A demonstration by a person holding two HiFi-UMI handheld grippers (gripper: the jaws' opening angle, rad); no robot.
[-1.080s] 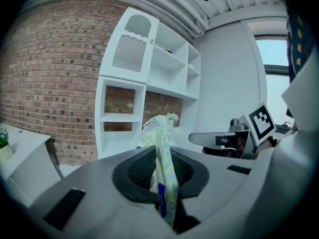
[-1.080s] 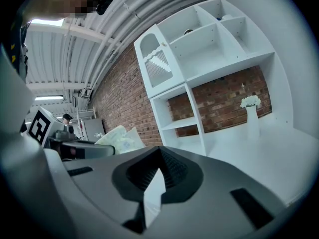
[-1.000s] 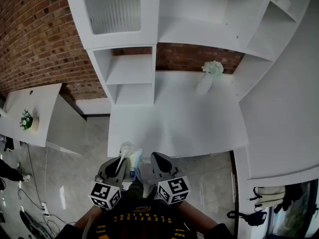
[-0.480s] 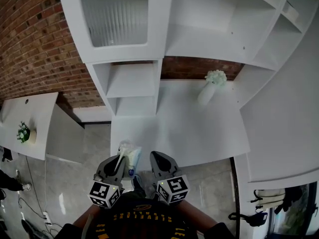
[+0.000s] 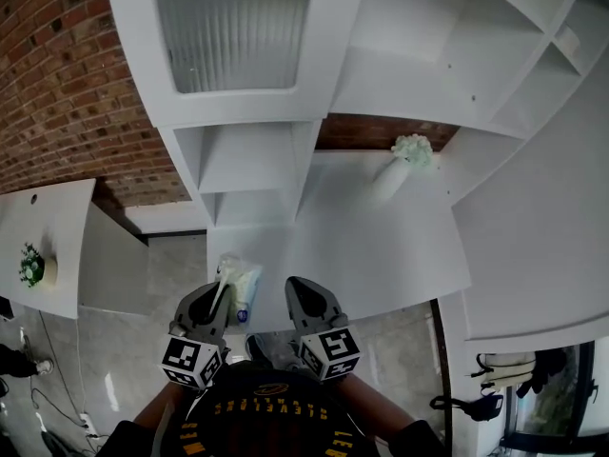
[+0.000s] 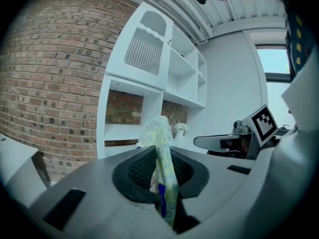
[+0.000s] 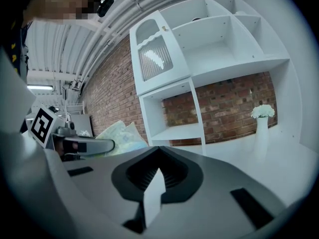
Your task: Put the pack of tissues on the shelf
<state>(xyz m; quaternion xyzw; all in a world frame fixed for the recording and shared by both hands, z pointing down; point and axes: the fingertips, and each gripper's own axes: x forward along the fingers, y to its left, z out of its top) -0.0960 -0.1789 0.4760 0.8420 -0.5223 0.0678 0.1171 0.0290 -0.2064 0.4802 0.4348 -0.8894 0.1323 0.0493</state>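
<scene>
- The pack of tissues (image 5: 241, 284), pale green and crumpled, stands on edge, pinched between the jaws of the left gripper (image 5: 221, 298), above the near left edge of the white bench (image 5: 381, 246).
- The right gripper (image 5: 303, 298) hangs just to the right of it, jaws pressed together with nothing between them.
- Beyond the pack, at the far left of the bench, the white shelf unit (image 5: 249, 160) shows open compartments.
- A white vase of flowers (image 5: 402, 160) stands at the bench's far side, against the brick wall (image 5: 67, 84).
</scene>
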